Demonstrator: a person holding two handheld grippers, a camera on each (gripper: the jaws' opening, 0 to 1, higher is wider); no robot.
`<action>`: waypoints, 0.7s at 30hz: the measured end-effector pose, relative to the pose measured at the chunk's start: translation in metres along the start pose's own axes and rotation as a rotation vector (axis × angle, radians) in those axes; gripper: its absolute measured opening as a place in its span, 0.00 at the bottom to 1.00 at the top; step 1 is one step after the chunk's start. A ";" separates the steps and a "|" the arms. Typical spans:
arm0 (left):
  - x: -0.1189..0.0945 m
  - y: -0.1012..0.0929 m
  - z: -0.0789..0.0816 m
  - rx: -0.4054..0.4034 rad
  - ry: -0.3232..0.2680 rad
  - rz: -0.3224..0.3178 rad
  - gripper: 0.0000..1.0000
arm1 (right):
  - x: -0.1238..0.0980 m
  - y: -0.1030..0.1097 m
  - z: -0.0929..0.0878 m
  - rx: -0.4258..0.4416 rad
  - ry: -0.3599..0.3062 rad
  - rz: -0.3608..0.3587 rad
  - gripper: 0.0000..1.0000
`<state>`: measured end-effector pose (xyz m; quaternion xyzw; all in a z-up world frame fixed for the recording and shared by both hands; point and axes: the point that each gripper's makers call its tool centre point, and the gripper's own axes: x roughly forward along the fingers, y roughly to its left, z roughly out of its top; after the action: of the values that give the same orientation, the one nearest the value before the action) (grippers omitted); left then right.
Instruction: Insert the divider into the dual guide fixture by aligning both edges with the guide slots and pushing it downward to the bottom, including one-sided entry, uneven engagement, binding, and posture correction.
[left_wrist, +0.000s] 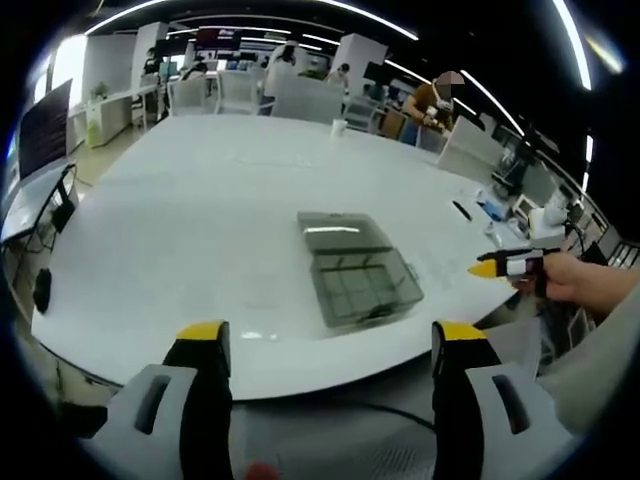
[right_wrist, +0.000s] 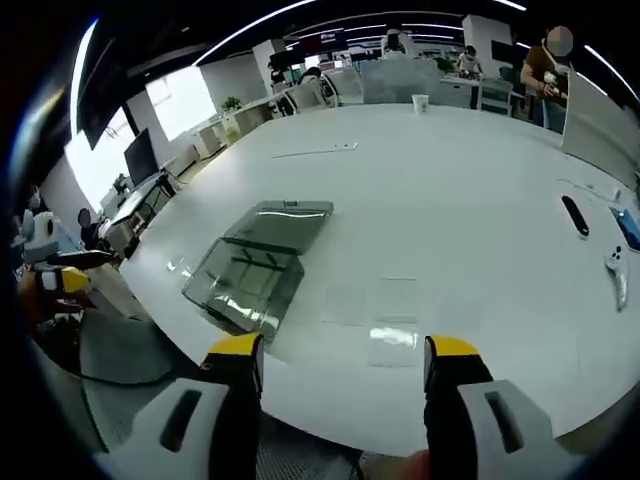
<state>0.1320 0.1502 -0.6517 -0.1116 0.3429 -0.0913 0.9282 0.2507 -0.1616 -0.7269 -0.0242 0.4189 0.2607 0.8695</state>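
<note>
A clear plastic box with guide slots, the fixture (left_wrist: 358, 282), lies on the white table (left_wrist: 200, 220) with its lid (left_wrist: 340, 232) folded back. In the right gripper view the fixture (right_wrist: 245, 275) sits left of centre. Clear flat divider sheets (right_wrist: 395, 340) lie on the table just past my right gripper (right_wrist: 345, 348), whose jaws stand open and hold nothing. My left gripper (left_wrist: 332, 332) is open too, at the table's near edge, short of the fixture. The right gripper (left_wrist: 505, 267) shows at the right of the left gripper view, in a hand; the left gripper (right_wrist: 60, 280) shows at the left of the right gripper view.
A white cup (right_wrist: 420, 102) stands far across the table. A black oblong item (right_wrist: 575, 215) and small devices (right_wrist: 615, 262) lie near the right edge. Chairs (left_wrist: 300, 100) and a person (left_wrist: 432, 105) are beyond the table.
</note>
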 end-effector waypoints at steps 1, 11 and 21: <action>0.001 0.000 0.000 0.000 0.002 0.000 0.81 | 0.002 -0.001 0.000 0.001 0.001 -0.001 0.62; 0.006 -0.001 0.000 0.006 0.019 -0.004 0.81 | 0.020 -0.015 0.001 -0.014 0.040 -0.008 0.60; 0.012 -0.001 -0.003 0.012 0.042 -0.008 0.80 | 0.035 -0.023 -0.006 -0.024 0.088 -0.012 0.57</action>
<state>0.1391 0.1462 -0.6610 -0.1055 0.3611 -0.0992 0.9212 0.2755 -0.1681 -0.7613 -0.0486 0.4534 0.2593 0.8514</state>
